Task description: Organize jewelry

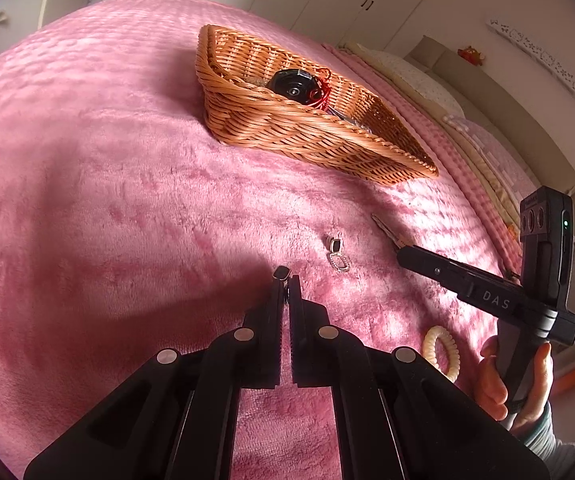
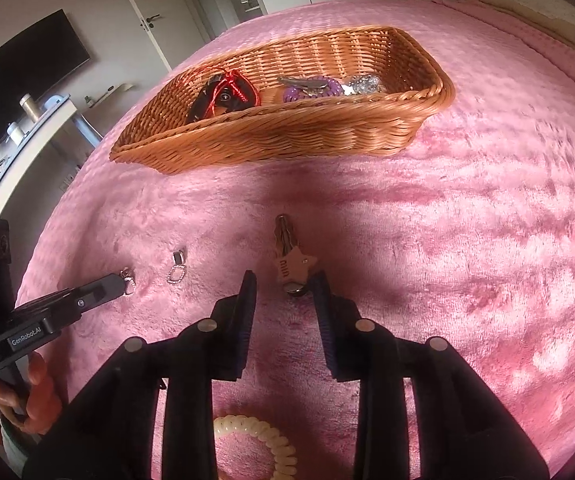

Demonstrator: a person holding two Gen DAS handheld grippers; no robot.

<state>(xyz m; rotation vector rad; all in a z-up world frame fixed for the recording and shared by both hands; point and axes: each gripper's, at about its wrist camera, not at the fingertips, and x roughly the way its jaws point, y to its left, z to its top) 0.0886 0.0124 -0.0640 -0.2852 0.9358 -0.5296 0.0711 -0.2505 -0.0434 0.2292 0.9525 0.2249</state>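
Note:
A wicker basket (image 1: 319,136) (image 2: 287,136) sits on the pink bed cover and holds a black round item with red cord (image 2: 227,96), a purple coil tie (image 2: 311,89) and a sparkly piece (image 2: 363,84). My left gripper (image 1: 286,276) is shut on a small earring (image 1: 281,273), which shows at its tip in the right wrist view (image 2: 128,280). A second earring (image 1: 337,254) (image 2: 177,268) lies on the cover beside it. My right gripper (image 2: 285,280) is open around the lower end of a hair clip with a pink star (image 2: 292,266), low over the cover.
A cream coil hair tie (image 1: 441,350) (image 2: 259,444) lies on the cover near the right gripper. Pillows (image 1: 427,80) line the bed's head. A white shelf (image 2: 27,148) and a dark screen (image 2: 23,76) stand beyond the bed's edge.

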